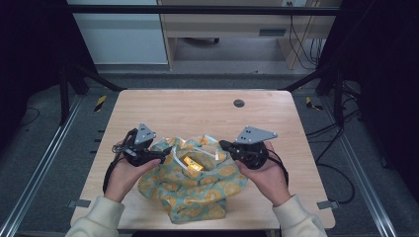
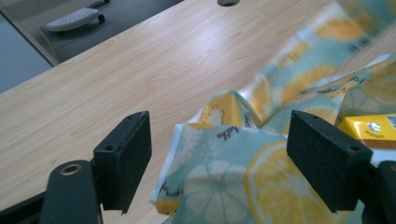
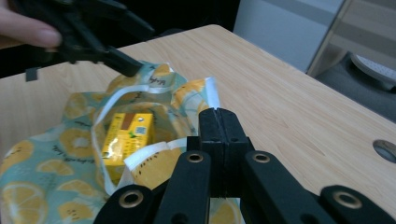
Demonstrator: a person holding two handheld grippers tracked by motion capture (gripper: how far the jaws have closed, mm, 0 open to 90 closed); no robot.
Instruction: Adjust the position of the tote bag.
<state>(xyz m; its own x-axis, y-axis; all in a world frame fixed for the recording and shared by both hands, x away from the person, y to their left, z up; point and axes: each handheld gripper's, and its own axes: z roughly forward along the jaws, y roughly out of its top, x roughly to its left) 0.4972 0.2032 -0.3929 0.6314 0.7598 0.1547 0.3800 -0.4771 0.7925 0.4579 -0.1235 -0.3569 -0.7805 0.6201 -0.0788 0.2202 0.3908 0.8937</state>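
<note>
The right claw (image 3: 218, 116) has its two black jaws pressed flat together, and the white-trimmed rim of the lemon-print fabric bag (image 1: 197, 190) runs right up to their tips; whether a fold of that rim is pinched between them or merely lies behind them I cannot tell. Across the opening from it, the left claw (image 2: 219, 154) stands with its jaws wide apart, the bag's near edge lying loosely between them and neither pad pressing on it. The work in hand looks like spreading the bag's mouth, with a yellow carton (image 3: 127, 135) resting inside, just beyond the right claw's tips. To do this well, the left claw should close on the hem itself, deep enough that the trim does not slip out, and both hands should then draw apart level and gently, so the soft cloth opens without tipping the carton or dragging the bag across the worktop (image 1: 197, 106). The right gripper view looks straight down into the mouth and shows the carton lying on its side with its printed face up, and the far claw's tip touching the opposite rim. The left gripper view gives the clearest look at the gap on either side of the cloth. The high view alone sets out both hands, the bag slumped between them toward the near edge.
</note>
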